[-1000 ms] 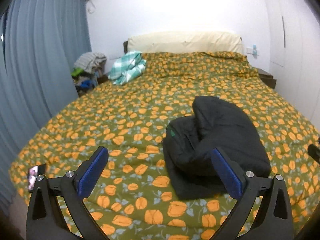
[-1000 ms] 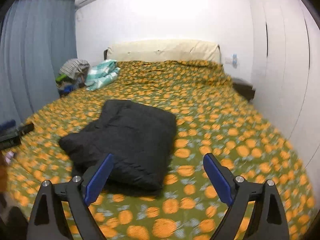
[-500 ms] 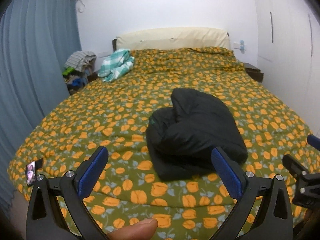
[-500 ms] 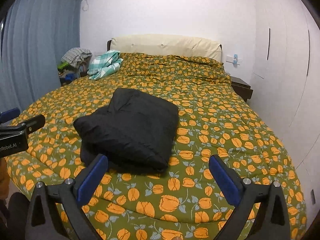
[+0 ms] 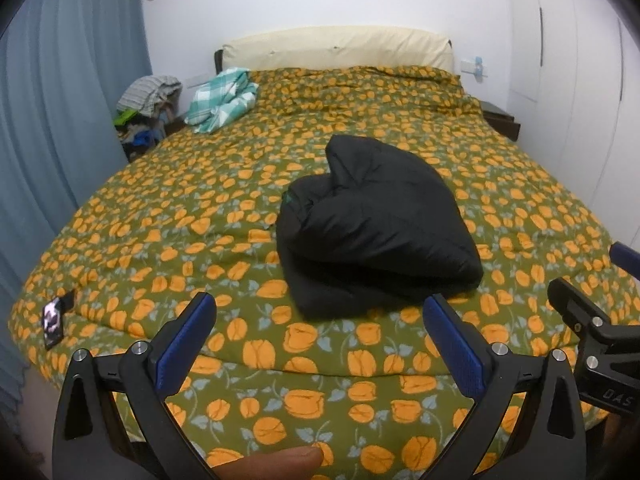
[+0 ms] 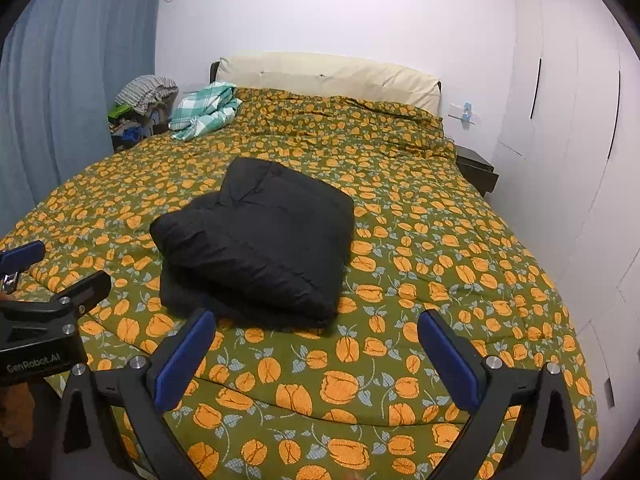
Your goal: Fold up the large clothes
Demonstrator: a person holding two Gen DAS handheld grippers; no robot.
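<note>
Black and puffy, the folded jacket (image 5: 376,224) lay in a thick bundle on the bed (image 5: 168,216), near the middle of the flowered green and orange quilt (image 6: 440,240) and toward its foot. One rounded fold bulged out on the side facing the blue curtain (image 5: 60,120).

Both grippers hung above the foot of the bed, apart from the jacket. The left gripper (image 5: 318,334) had its jaws wide apart with only quilt showing between the blue pads. The right gripper (image 6: 316,350) likewise stood with jaws fully spread and nothing between them.

A fingertip (image 5: 280,462) showed at the bottom edge of the left view. A phone (image 5: 54,322) lay at the bed's near corner by the curtain. A checked green and white cloth (image 6: 204,114) sat crumpled near the cream headboard (image 6: 328,76), with a pile of clothes (image 6: 140,108) beside the bed.
</note>
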